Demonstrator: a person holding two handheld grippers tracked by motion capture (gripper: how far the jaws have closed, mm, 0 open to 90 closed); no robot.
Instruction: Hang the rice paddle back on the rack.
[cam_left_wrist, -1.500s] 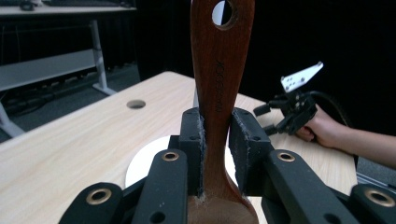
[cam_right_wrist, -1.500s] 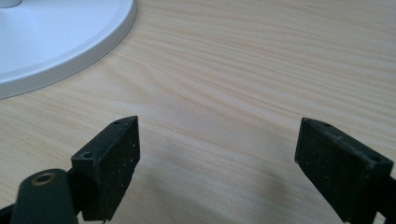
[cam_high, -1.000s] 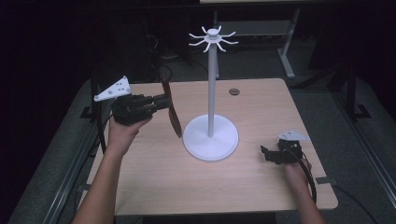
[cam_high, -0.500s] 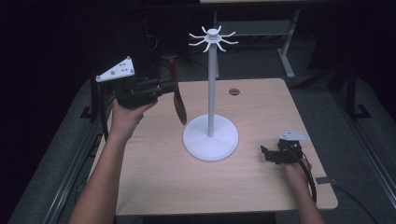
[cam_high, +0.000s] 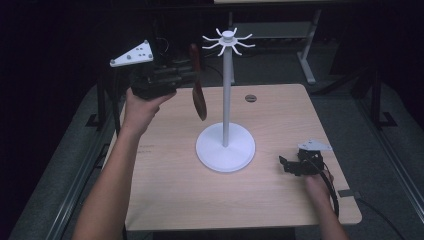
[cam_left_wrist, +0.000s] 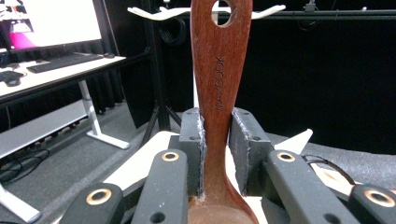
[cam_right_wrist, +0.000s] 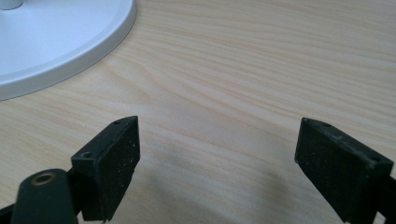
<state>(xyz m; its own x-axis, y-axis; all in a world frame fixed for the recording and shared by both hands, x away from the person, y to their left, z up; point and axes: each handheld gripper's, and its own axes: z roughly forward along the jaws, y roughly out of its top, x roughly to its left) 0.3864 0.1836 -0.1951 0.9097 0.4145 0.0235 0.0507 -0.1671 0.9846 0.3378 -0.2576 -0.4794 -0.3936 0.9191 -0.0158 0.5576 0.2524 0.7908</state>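
Observation:
A dark wooden spoon (cam_high: 198, 95) hangs upright in the air left of the white hook stand (cam_high: 226, 100), bowl down and handle up. My left gripper (cam_high: 192, 75) is shut on its handle, well above the table. In the left gripper view the spoon (cam_left_wrist: 219, 79) stands between the two pads (cam_left_wrist: 192, 149), with the hole in its handle tip just below the stand's white hooks (cam_left_wrist: 154, 13). My right gripper (cam_high: 286, 164) rests low on the table at the right, jaws open and nothing between them (cam_right_wrist: 217, 163). The stand's round base (cam_right_wrist: 56, 37) lies ahead of it.
The wooden table (cam_high: 165, 200) has a round cable port (cam_high: 250, 98) near its far edge. Beyond the table are a desk with a monitor and keyboard (cam_left_wrist: 65, 58), desk legs and dark curtains. The floor drops off on both sides.
My left gripper has lifted the spoon higher and carried it toward the top of the stand. The right gripper has stayed where it was.

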